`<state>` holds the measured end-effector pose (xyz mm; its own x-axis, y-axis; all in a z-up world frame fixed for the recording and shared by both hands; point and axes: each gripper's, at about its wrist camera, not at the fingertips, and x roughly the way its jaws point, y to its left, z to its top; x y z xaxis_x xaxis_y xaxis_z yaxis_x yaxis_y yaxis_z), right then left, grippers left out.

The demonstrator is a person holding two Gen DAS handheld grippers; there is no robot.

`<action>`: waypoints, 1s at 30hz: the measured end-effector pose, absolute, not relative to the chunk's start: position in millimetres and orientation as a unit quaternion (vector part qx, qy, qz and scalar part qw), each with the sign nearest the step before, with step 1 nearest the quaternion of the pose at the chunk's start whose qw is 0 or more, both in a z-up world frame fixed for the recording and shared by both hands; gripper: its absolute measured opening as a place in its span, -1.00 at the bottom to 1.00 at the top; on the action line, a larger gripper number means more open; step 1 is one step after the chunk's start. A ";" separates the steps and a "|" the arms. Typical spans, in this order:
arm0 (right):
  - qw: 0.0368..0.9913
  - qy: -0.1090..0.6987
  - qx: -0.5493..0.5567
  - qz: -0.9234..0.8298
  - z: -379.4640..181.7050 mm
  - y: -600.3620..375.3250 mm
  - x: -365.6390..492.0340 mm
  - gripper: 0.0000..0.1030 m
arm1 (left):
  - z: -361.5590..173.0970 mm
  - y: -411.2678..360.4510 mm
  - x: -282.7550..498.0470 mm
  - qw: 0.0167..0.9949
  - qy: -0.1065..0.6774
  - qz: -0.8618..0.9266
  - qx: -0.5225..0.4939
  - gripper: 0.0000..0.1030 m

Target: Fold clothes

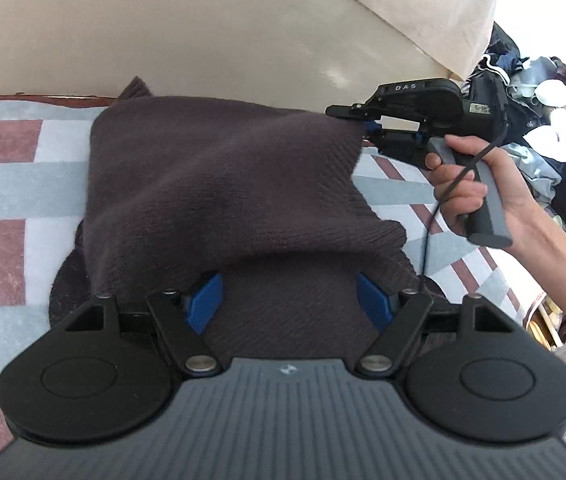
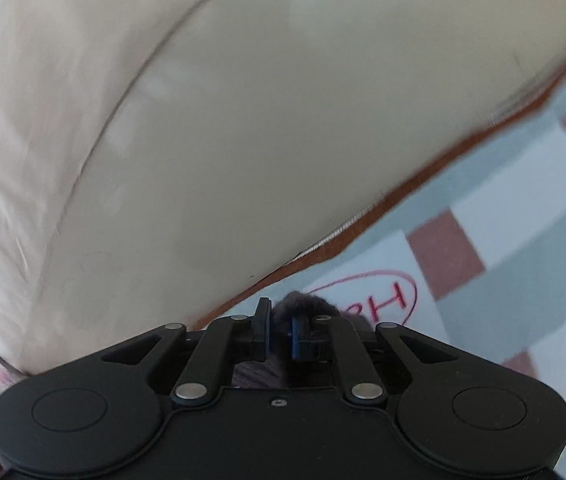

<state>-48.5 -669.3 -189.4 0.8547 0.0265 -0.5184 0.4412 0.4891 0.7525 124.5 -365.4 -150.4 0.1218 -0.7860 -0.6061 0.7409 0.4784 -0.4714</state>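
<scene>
Left wrist view: the dark sweater (image 1: 223, 176) lies ahead of the spread-wide left gripper (image 1: 289, 300), one corner pinched by the right gripper (image 1: 357, 118); its lower layers seem tucked beneath, hard to make out

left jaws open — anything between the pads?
Yes: in the left wrist view the dark knit sweater fills the gap of the left gripper, ungripped. The right gripper pinches its corner.

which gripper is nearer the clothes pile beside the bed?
Right. The right gripper pinches the sweater corner on the side toward the clothes pile; the left gripper is open over the sweater's near edge, farther away.
</scene>
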 end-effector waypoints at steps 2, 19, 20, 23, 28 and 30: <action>0.796 0.200 0.559 -0.116 -196.9 -684.5 -58.6 -0.03 | -151.6 -365.8 121.6 0.747 0.422 -0.513 -0.024 0.43; 0.850 0.492 0.177 -0.069 -111.5 -547.7 -110.7 -0.42 | -140.9 -354.4 79.4 0.745 0.406 -0.529 0.019 0.71; 0.844 0.505 0.166 -0.064 -117.7 -544.7 -111.7 -0.42 | -139.8 -353.3 77.4 0.741 0.408 -0.533 0.020 0.68; 0.836 0.518 0.166 -0.076 -143.3 -557.0 -106.3 -0.34 | -136.8 -350.5 66.4 0.748 0.399 -0.529 0.044 0.55; 0.816 0.547 0.180 -0.049 -153.3 -558.5 -107.8 -0.85 | -143.1 -334.9 69.5 0.739 0.439 -0.511 -0.011 0.11; 0.829 0.530 0.166 -0.062 -144.2 -556.0 -107.8 -0.80 | -145.6 -331.1 74.2 0.739 0.452 -0.499 -0.024 0.03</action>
